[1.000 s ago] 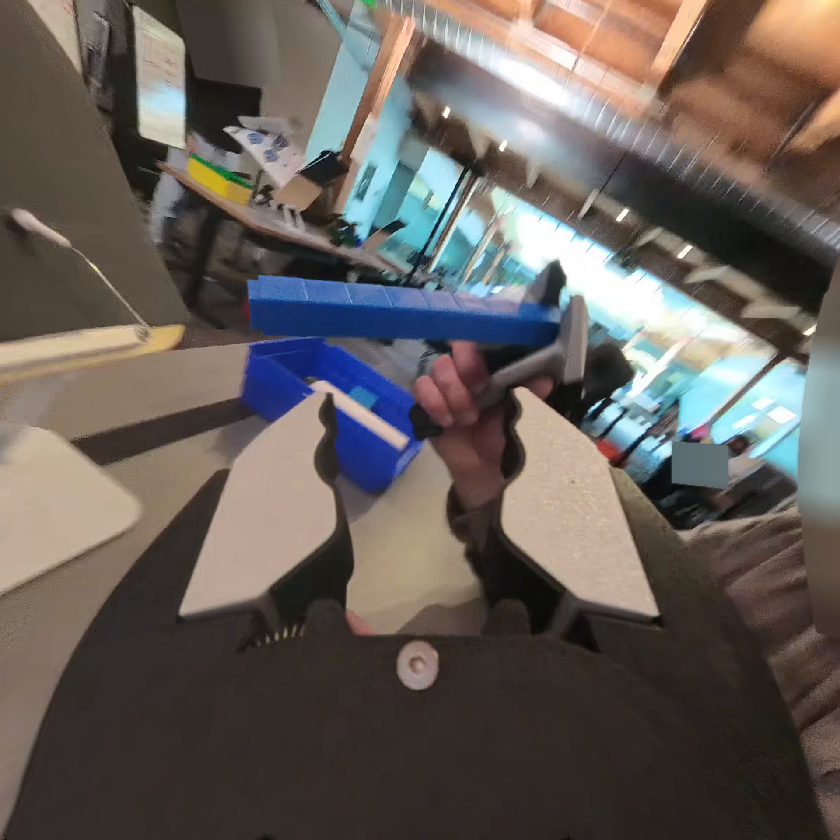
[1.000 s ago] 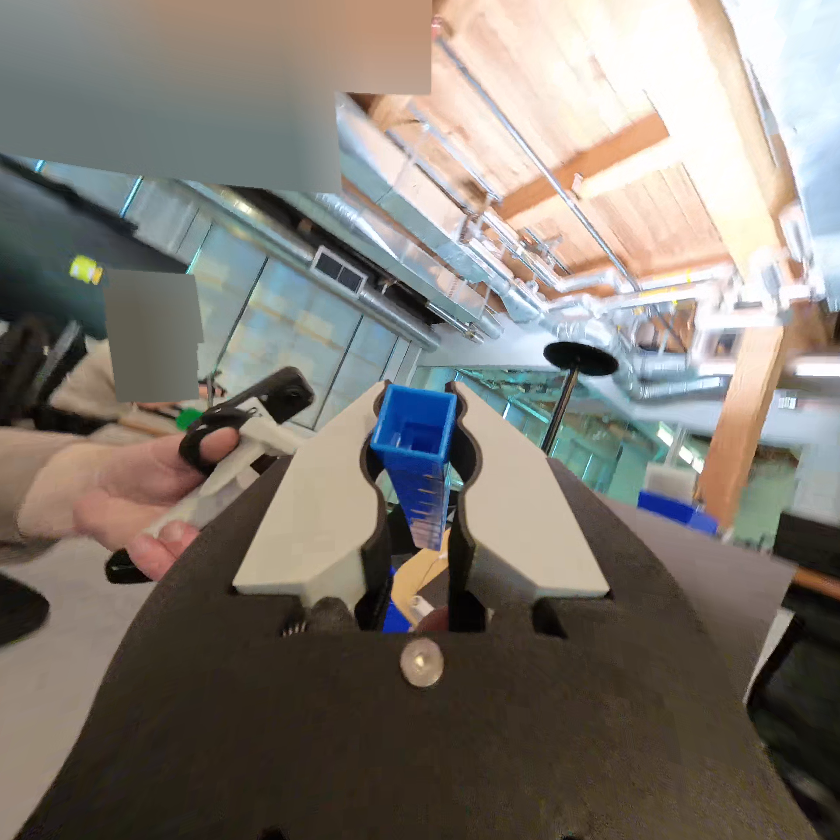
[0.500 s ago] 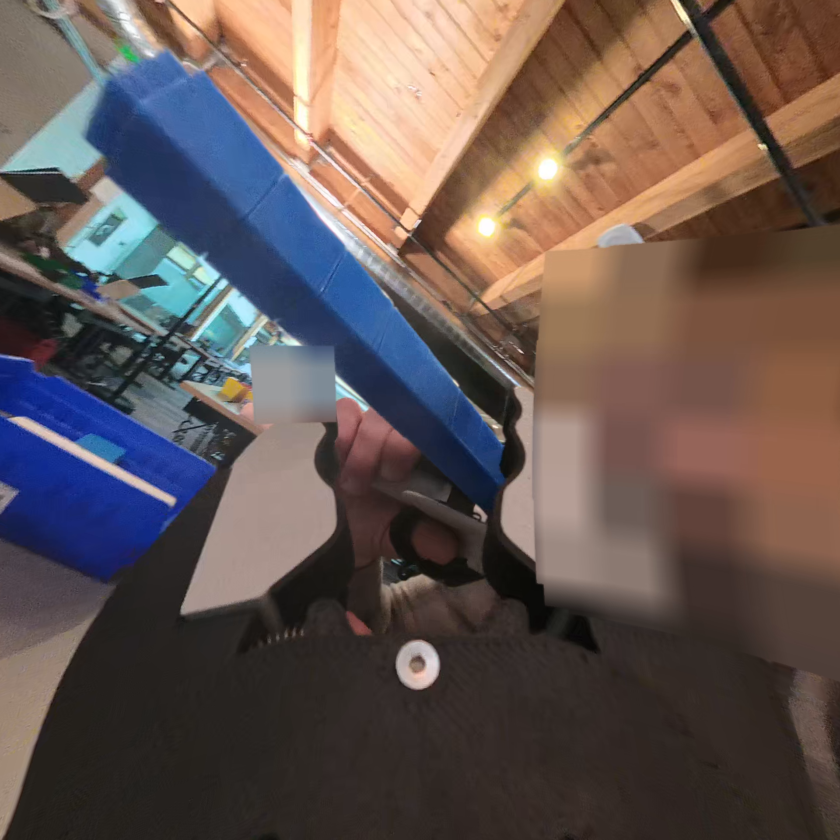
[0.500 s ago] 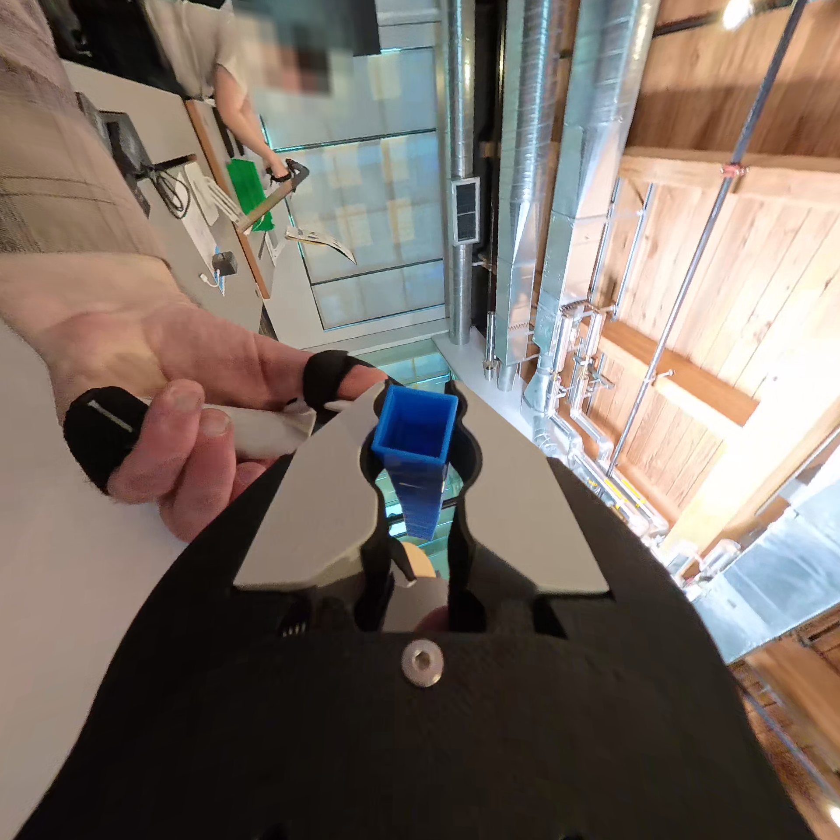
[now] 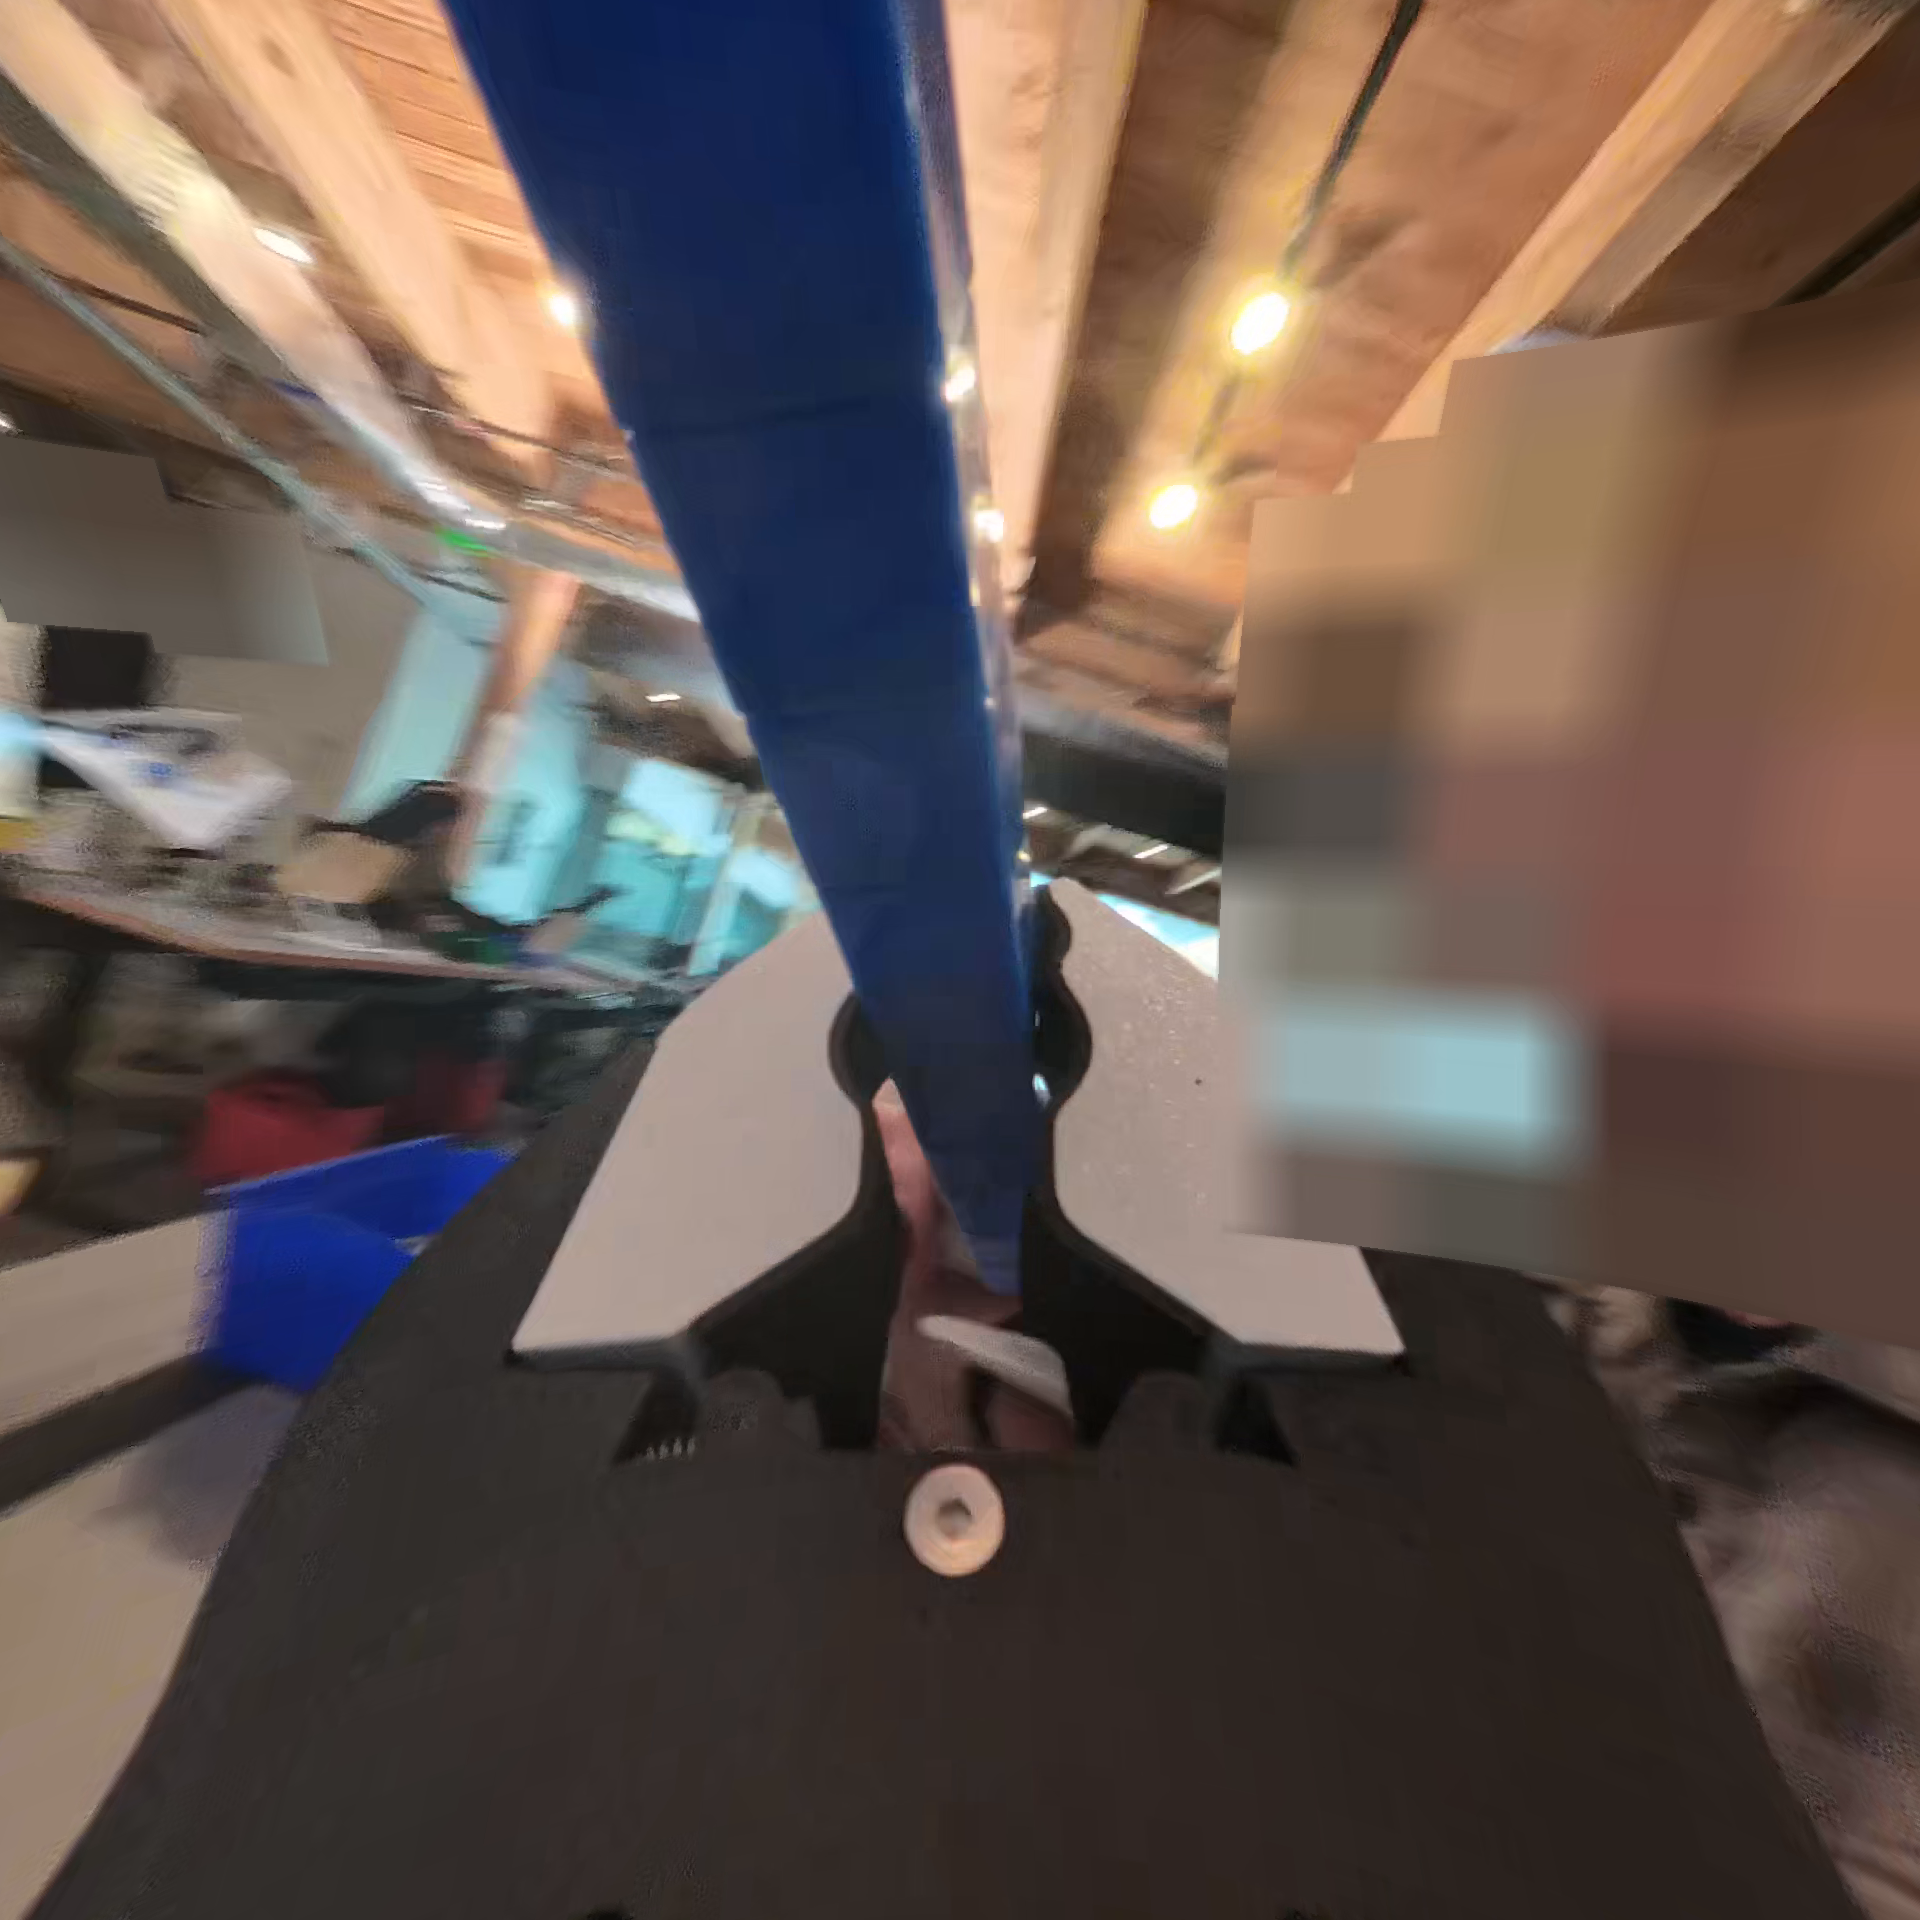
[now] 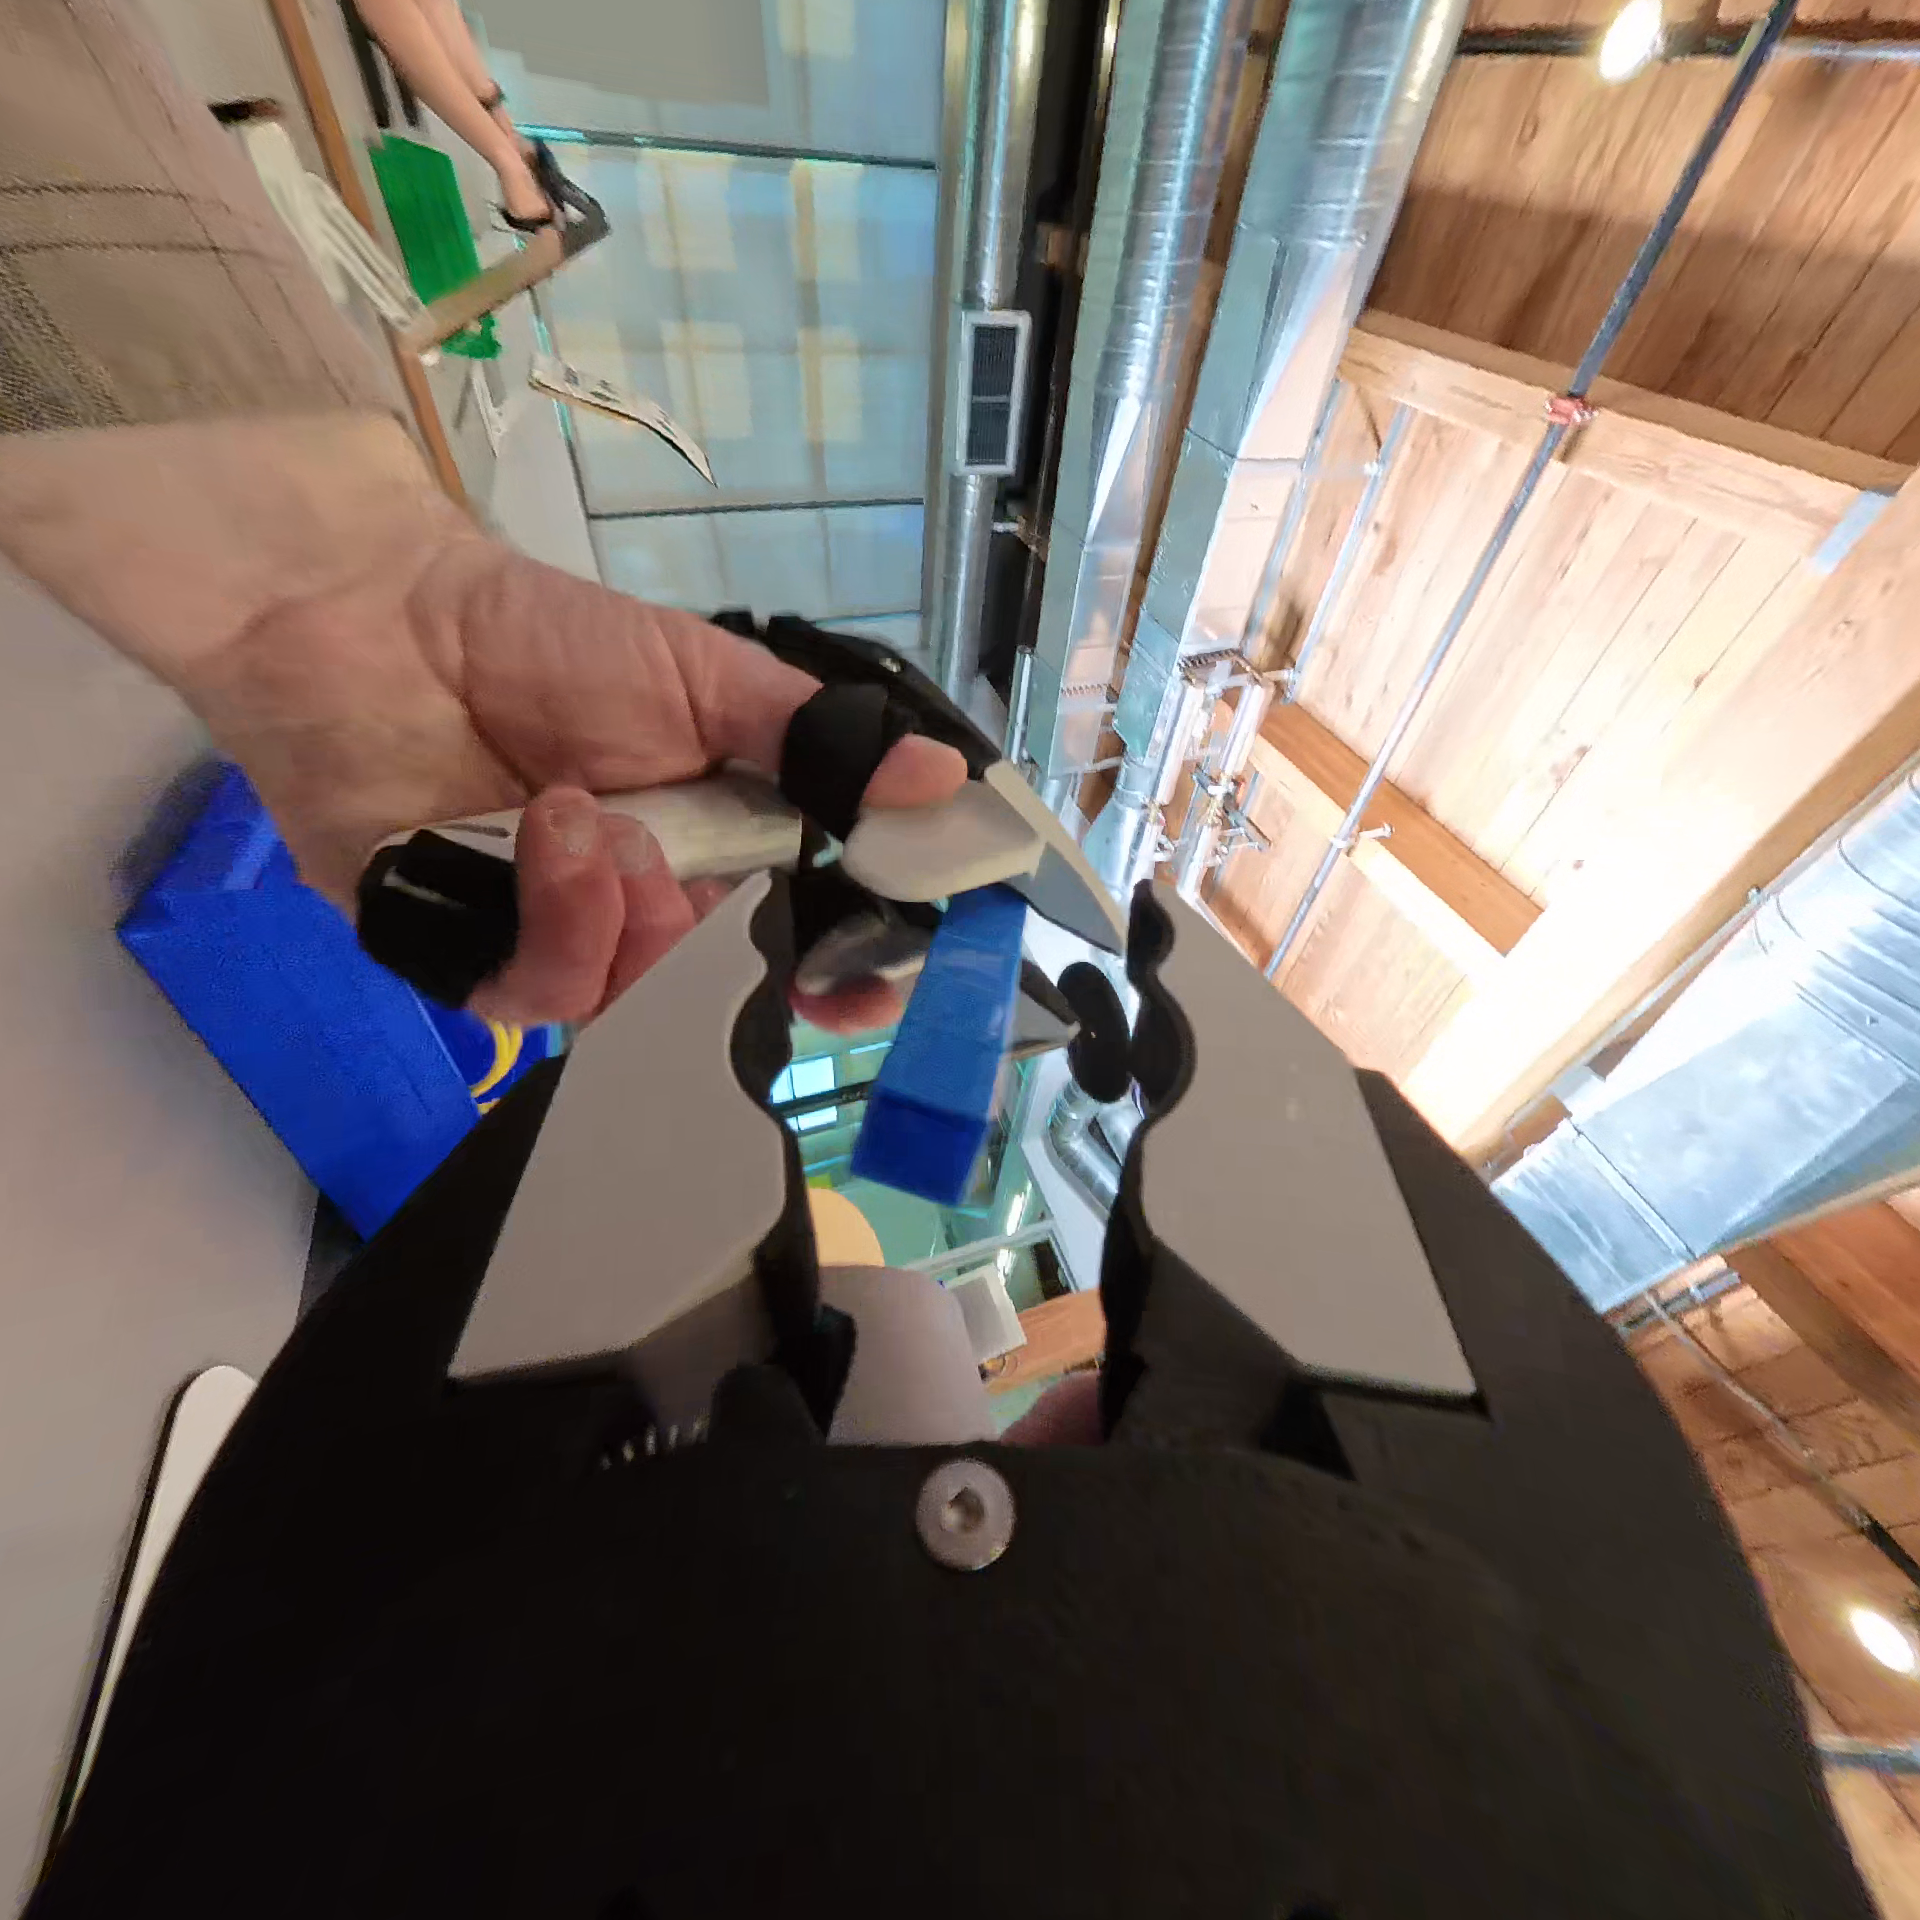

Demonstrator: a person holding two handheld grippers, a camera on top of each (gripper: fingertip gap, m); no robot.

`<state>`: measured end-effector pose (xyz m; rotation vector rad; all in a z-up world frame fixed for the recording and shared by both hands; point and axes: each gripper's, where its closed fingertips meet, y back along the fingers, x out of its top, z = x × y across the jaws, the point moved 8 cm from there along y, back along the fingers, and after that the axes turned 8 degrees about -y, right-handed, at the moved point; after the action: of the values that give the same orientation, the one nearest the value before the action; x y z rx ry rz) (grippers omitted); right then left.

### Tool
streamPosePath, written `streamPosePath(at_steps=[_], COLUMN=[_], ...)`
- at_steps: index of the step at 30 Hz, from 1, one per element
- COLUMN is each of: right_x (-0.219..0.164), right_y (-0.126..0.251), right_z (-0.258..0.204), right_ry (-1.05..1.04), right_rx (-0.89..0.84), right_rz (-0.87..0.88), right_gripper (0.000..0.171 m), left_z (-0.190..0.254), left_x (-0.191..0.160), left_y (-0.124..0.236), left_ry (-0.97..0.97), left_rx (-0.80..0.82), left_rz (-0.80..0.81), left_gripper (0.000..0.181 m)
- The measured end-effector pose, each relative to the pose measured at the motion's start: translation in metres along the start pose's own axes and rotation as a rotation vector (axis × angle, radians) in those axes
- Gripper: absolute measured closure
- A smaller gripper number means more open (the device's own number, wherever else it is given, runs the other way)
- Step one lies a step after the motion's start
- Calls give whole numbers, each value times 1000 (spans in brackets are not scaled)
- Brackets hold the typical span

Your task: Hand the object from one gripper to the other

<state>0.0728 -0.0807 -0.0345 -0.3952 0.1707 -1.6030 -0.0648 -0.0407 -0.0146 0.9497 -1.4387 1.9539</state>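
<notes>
Bar [image 5: 831, 644] long, hollow, stiff plastic; we judge it light, slick. Left gripper [image 5: 951, 1039] jaws clamp one end; right gripper [image 6: 956, 997] jaws wide, off it. Mid-length hold safer.

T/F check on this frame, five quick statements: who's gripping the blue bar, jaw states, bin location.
1. The left gripper is shut on the blue bar. True.
2. The right gripper is clamped on the bar. False: its jaws stand open, the bar's end free between them.
3. The bar is red. False: it is blue.
4. A blue bin sits on the table. True.
5. In the right wrist view, a hand holds the other gripper. True.
</notes>
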Motion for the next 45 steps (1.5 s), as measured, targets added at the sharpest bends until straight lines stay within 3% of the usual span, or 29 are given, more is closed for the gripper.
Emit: streamPosePath(at_steps=[1,4,8,10,14,18,22,34,37,41,45], right_x=[-3,-20,-35,-37,-37,-29,-27,-30,-37,-47,-50], right_y=[1,6,12,16,21,21,18,14,14,15,15], right_z=[2,10,27,36,46,36,29,26,31,39,36], right_ry=[-7,-75,-321,-455,-569,-383,-219,-90,-56,52,189], right_rx=[-3,8,56,81,115,157,143,67,-45,-198,-324], right_rz=[-11,-40,-62,-32,5,-25,-81,-143,-175,-233,-231], right_gripper=[105,112,114,113,106,118,146,151,152,152,152], left_z=[-1,-5,0,0,-2,-6,-10,-11,-9,1,27], left_x=[11,35,34,29,7,-15,-20,-12,2,17,15], left_y=[1,1,-10,-15,-24,-31,-33,-37,-36,-31,-38], left_ry=[-94,-443,-1083,-1428,-1957,-2070,-2123,-2126,-2058,-1695,-898], left_rx=[63,319,534,599,542,418,376,417,486,555,430], left_rz=[-51,-274,-682,-795,-953,-1081,-1129,-1134,-1108,-1044,-828], left_gripper=[157,157,157,157,157,157,157,156,141,129,123])
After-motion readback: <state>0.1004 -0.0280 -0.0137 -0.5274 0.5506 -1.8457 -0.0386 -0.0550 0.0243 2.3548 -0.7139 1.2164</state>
